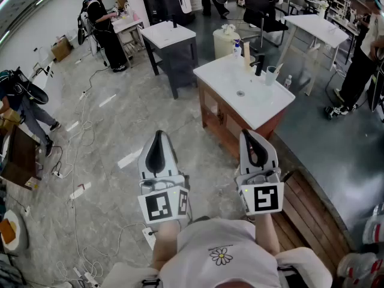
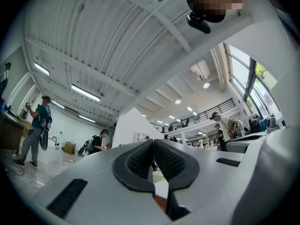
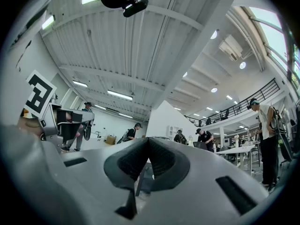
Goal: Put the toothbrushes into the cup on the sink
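clear cup [image 1: 271,76] upright on white sink top [image 1: 223,77], near far right edge

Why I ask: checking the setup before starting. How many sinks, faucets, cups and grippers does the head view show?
Sinks: 2, near sink and far sink
Black faucets: 2, near faucet and far faucet
Cups: 1, clear cup on the near sink
Grippers: 2, left gripper and right gripper, both shut
Total: 7
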Motion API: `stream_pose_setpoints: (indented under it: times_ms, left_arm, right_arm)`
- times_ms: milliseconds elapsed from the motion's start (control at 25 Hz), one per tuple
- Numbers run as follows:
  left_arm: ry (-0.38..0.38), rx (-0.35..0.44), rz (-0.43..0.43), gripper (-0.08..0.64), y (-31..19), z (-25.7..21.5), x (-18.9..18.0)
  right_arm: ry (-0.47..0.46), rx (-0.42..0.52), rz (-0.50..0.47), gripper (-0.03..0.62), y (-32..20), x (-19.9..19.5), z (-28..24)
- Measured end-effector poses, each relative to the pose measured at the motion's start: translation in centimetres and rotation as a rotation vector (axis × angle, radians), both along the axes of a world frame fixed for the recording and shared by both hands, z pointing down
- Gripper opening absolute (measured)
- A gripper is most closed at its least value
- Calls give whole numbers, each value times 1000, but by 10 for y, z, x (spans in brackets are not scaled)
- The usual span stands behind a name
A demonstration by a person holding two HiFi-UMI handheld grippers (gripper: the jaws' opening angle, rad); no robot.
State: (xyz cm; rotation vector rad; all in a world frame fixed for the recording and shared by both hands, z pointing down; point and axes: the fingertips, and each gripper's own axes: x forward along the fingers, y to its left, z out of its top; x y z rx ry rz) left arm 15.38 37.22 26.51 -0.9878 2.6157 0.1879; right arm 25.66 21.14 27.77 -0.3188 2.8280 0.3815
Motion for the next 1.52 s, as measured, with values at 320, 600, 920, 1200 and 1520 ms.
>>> stream_pose_setpoints:
  times_ms: [320,600,920,1200,1520]
  left_arm:
    - [-1,-3,5,18,-2,0,2]
    - [11,10,0,18,0,3,-1]
    - [13,1,3,18,-6,12,2]
    - [35,22,-15,18,-13,17,-24]
    - [-3,42,24,18,-65,8,-78]
  right_arm:
    - [29,-9,11,12,-8,4,6]
    - [7,-25,-15,11,-7,7,6]
    - [17,-16,-33,12,-13,3,16]
    - [36,-42,-43,12,-28,-17,21]
    - [10,-28,-5,12,-75,-63,16]
